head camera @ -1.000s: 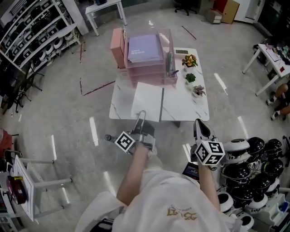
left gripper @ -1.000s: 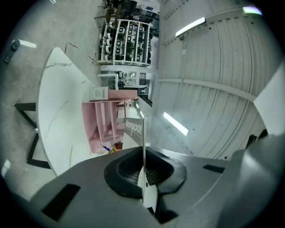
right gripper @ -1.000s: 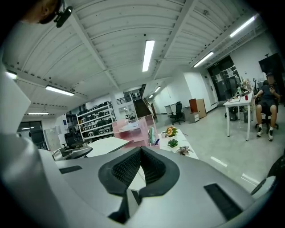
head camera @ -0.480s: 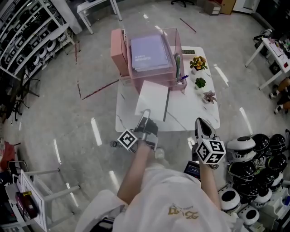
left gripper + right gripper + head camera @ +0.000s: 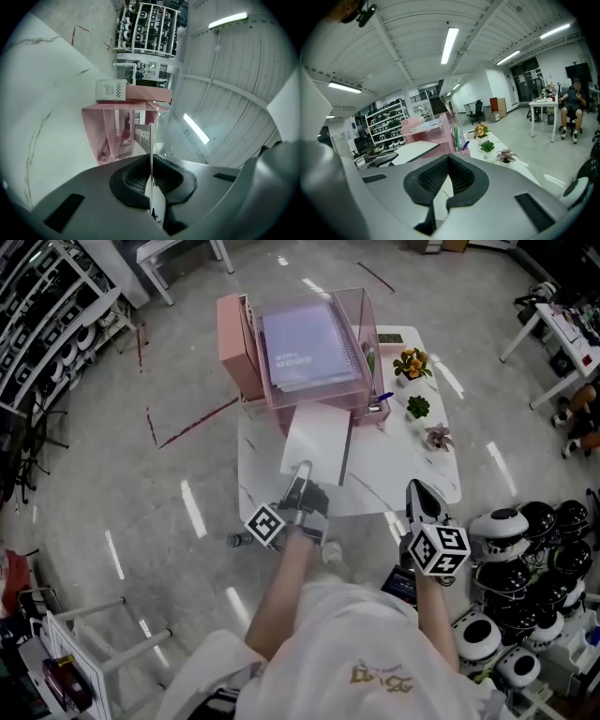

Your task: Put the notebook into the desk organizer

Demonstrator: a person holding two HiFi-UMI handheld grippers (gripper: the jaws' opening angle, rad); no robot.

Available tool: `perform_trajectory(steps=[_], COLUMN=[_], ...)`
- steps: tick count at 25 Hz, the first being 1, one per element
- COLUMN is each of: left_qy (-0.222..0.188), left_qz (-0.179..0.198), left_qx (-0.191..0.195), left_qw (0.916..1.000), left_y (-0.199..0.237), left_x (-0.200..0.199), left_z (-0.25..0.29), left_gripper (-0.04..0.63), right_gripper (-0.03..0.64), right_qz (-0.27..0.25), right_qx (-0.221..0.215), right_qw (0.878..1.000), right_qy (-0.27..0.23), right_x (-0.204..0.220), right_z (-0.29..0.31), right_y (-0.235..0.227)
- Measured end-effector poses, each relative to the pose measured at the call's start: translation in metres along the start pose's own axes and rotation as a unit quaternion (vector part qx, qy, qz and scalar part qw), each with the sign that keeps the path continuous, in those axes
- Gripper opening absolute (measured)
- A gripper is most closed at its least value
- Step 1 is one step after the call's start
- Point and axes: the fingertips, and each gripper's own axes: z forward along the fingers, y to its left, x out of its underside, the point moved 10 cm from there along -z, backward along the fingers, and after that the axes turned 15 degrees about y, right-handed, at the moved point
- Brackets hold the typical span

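A white-covered notebook point(image 5: 317, 442) hangs level over the white marble table point(image 5: 403, 465), its far edge at the front of the pink desk organizer point(image 5: 309, 399). My left gripper point(image 5: 303, 471) is shut on the notebook's near edge. In the left gripper view the notebook point(image 5: 150, 140) shows edge-on between the pads of the left gripper point(image 5: 150, 166), with the organizer point(image 5: 117, 131) straight ahead. A purple notebook point(image 5: 302, 345) lies on the organizer's top tier. My right gripper point(image 5: 418, 493) is shut on nothing at the table's near right edge. Seen from the right gripper point(image 5: 449, 161), the organizer point(image 5: 436, 131) is ahead on the left.
Three small potted plants point(image 5: 418, 407) stand along the table's right side, and a pen holder point(image 5: 375, 404) sits by the organizer. Helmets point(image 5: 525, 531) are piled on the floor at right and racks point(image 5: 47, 315) stand at left. A person point(image 5: 573, 110) sits far right.
The left gripper has carried the notebook forward until its far edge is at the organizer's front. The right gripper has stayed by the table's near edge.
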Motion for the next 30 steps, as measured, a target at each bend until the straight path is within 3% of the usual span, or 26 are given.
perform_trajectory(steps=[10, 30], left_qy=[-0.009, -0.040], left_qz=[-0.025, -0.015], left_qx=[-0.010, -0.062], left_qw=[0.9996, 0.9972], left_y=[0.019, 0.037], left_x=[-0.021, -0.051], left_z=[0.005, 0.047], left_gripper=[0.025, 0.025], right_gripper=[0.009, 0.009], right_qz=[-0.002, -0.002], right_qx=[0.009, -0.003], right_qw=[1.000, 1.000], right_qy=[0.005, 0.007], right_x=[-0.004, -0.031], right_z=[0.014, 0.072], right_y=[0.009, -0.007])
